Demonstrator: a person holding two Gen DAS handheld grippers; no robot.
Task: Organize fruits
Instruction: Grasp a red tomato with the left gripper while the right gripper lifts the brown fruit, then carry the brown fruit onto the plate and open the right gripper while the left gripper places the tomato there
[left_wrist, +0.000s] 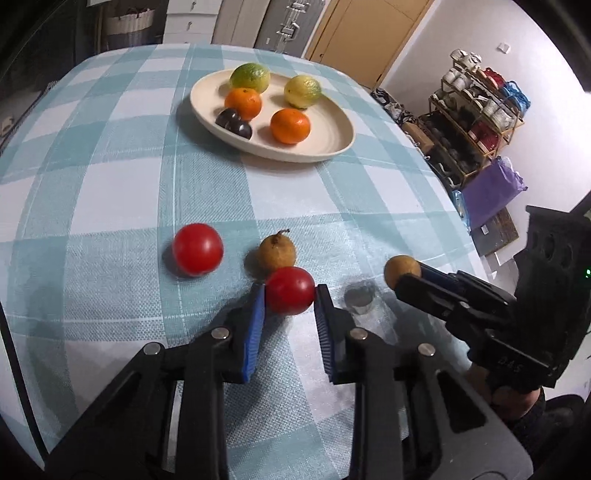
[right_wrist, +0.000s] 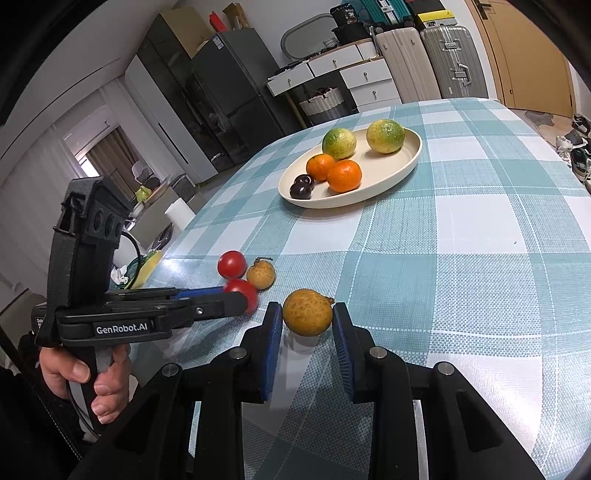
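Observation:
My left gripper (left_wrist: 290, 295) is shut on a red tomato (left_wrist: 290, 290), its blue pads pressing both sides just above the checked cloth. A second red tomato (left_wrist: 197, 249) and a small brown pear-like fruit (left_wrist: 276, 253) lie on the cloth right behind it. My right gripper (right_wrist: 307, 314) is shut on a brown speckled round fruit (right_wrist: 307, 312), held a little above the cloth; in the left wrist view that fruit (left_wrist: 402, 271) shows at the right gripper's tip. A cream oval plate (left_wrist: 332, 140) farther back holds two green-yellow citrus, two oranges and two dark plums.
The table (left_wrist: 110, 206) wears a blue-and-white checked cloth and drops off at the right edge. A person's hand (right_wrist: 92, 376) grips the left gripper's handle. A shelf with cups (left_wrist: 476, 114) and a purple bag (left_wrist: 491, 192) stand beyond the table's right side.

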